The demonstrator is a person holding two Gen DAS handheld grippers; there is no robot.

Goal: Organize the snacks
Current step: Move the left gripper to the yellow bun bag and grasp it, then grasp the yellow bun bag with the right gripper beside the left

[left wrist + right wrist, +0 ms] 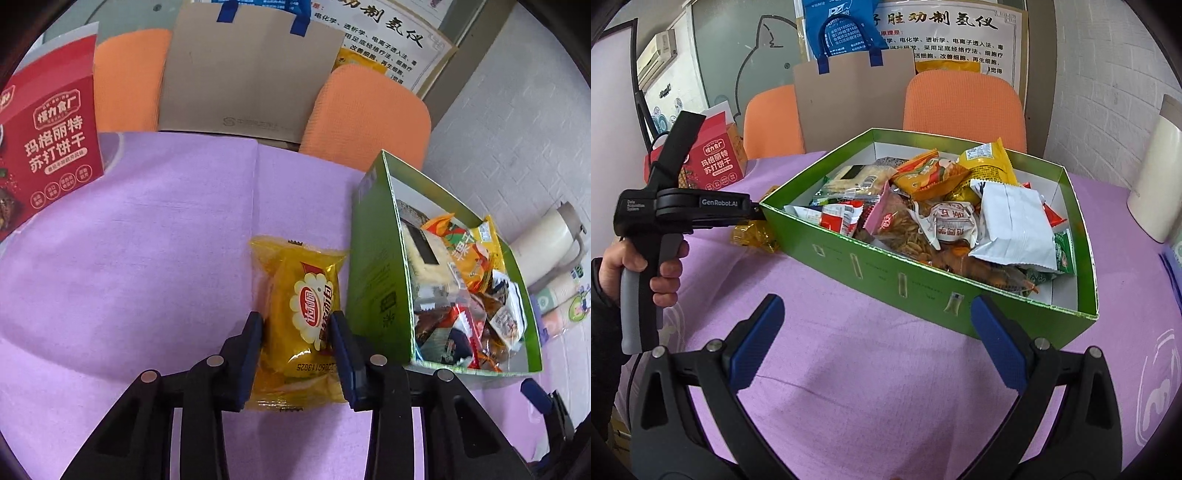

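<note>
1. Snacks fill the green box (923, 291), a loose heap of packets: an orange one (929, 173), a yellow one (991, 162), a silver-white one lying back-up (1015, 225), a white one with red characters (955, 221), and more beneath that I cannot count.
2. One yellow bread packet (299, 321) lies on the purple tablecloth (147, 258), just beside the box's outer wall. It bears a flower-shaped logo with red characters and the printed code 2026013825, seen upside down.
3. The left gripper (297, 332) has its two blue pads pressed against the packet's sides, clamped on it. In the right wrist view a hand (646, 266) grips its handle, whose body reads "GenRobot.AI" and "Data Acquisition System".
4. The right gripper (877, 339) stands with its fingers wide apart, nothing between them, over the cloth in front of the box's near wall.
5. A red biscuit carton (55, 147) with white Chinese lettering stands at the table's far left.
6. Two orange chairs (964, 107) stand behind the table, with a brown paper bag with blue handles (857, 96) between them.
7. A wall poster (956, 40) carries large brush characters and smaller text. A white jug (550, 236) stands right of the box.
</note>
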